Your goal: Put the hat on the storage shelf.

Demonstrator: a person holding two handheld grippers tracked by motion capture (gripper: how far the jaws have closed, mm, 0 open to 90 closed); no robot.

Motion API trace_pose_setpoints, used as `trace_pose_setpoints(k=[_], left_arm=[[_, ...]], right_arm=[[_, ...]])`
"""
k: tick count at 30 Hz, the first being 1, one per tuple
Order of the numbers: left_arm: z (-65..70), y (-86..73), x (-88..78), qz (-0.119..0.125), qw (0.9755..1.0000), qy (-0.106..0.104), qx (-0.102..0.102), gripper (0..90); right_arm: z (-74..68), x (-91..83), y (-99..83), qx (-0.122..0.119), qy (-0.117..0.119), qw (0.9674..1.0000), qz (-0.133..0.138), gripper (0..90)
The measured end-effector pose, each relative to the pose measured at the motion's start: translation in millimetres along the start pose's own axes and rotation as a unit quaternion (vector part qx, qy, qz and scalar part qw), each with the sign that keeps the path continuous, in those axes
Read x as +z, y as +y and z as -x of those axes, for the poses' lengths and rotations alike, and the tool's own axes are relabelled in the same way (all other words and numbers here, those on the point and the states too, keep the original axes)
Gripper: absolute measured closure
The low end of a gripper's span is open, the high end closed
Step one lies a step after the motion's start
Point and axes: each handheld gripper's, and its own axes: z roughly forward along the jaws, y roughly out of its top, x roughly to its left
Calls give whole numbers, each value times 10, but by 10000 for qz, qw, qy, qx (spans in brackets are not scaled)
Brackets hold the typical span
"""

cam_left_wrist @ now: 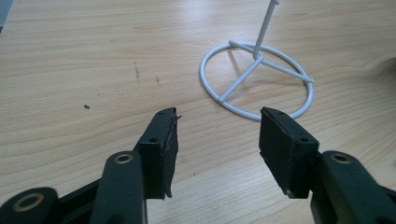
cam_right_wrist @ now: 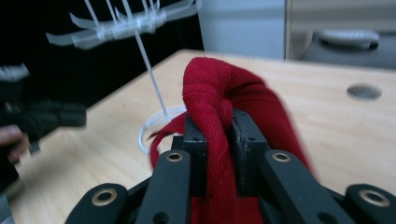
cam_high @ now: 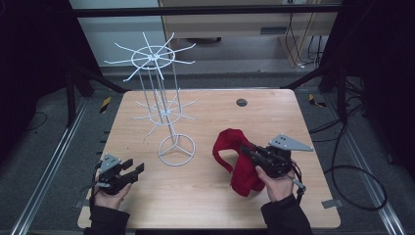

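- The right tongs (cam_right_wrist: 219,130) are clamped on a fold of a red cloth (cam_right_wrist: 210,88), the fabric bunched up between the two black pads and bulging above them.
- In the high view the right tongs (cam_high: 248,151) sit at the near right of the surface, pointing left and away, with the grey three-cornered plate on top.
- The red cloth (cam_high: 234,156) is partly lifted: one part arches up as a loop, the rest hangs down to the wood just left of the hand.
- The right hand (cam_high: 279,183) grips its handle from below, dark sleeve coming in from the near edge, a cable trailing off to the right.
- The left tongs (cam_left_wrist: 217,135) stand wide, nothing between the pads, bare wood showing through the gap.
- From above, the left tongs (cam_high: 133,169) lie low at the near left corner, aimed right and slightly away; the left hand (cam_high: 110,193) holds them close to the edge.
- A white wire rack (cam_high: 169,115) stands between the two, nearer the left tongs; its ring base (cam_left_wrist: 257,84) rests flat just beyond them, apart from the cloth.
- The rack's thin pole carries two tiers of spread arms.
- The surface (cam_high: 205,196) is pale wood with a small round hole near the far edge.
- Around it: dark frame bars, a grey floor with loose cables, and a pale wall behind.
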Motion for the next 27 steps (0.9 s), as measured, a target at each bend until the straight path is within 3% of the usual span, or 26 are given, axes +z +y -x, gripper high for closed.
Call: trace_pose_setpoints(k=[8, 14, 18, 22, 27], left_arm=[[-34, -19, 37, -45, 10000, 64, 58, 446], [-36, -25, 51, -75, 10000, 36, 49, 442], [-36, -25, 55, -87, 9999, 25, 67, 442], [-35, -27, 63, -107, 9999, 16, 67, 442], [-37, -27, 67, -115, 9999, 8, 77, 442]], right_arm=[[-47, -52, 331, 68, 129, 9981, 593, 789], [-148, -55, 620, 113, 203, 9943, 1042, 790], [-199, -62, 832, 225, 203, 9901, 1371, 790], [-207, -61, 1051, 420, 248, 9835, 1742, 790], [-255, -16, 1317, 330, 208, 9798, 1962, 790]])
